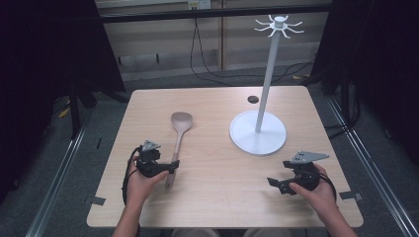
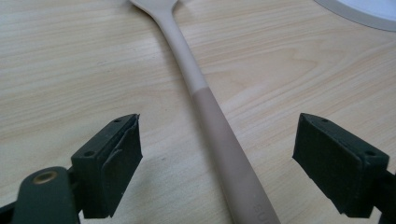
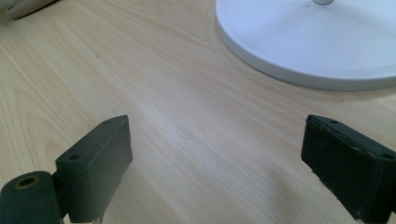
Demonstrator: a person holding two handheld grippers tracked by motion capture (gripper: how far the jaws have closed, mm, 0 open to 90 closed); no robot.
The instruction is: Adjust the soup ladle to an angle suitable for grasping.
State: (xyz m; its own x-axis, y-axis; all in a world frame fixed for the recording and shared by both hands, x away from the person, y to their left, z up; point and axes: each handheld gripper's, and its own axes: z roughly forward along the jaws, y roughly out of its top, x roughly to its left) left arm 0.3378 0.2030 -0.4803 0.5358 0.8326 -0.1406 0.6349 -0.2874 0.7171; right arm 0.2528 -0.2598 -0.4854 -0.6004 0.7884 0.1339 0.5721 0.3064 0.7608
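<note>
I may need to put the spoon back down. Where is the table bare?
Bare wood lies left of the spoon up to the table's left edge, and along the near edge between the left gripper and right gripper. The white stand's base crowds the right centre; a small dark disc lies behind it.

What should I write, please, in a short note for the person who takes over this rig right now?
Left claw: open, jaws wide on either side of the wooden spoon handle, low over the table; nothing is gripped yet.
Right claw: open and holding nothing, near the table's right front, facing the base of the white hook stand.
Things: the spoon lies flat left of centre, bowl pointing away from the person; the stand is upright at right centre, and its hooks at the top carry nothing.
Done: the left claw is lined up on the handle.
Left: close on the handle and lift; probably the spoon then goes to the stand.
</note>
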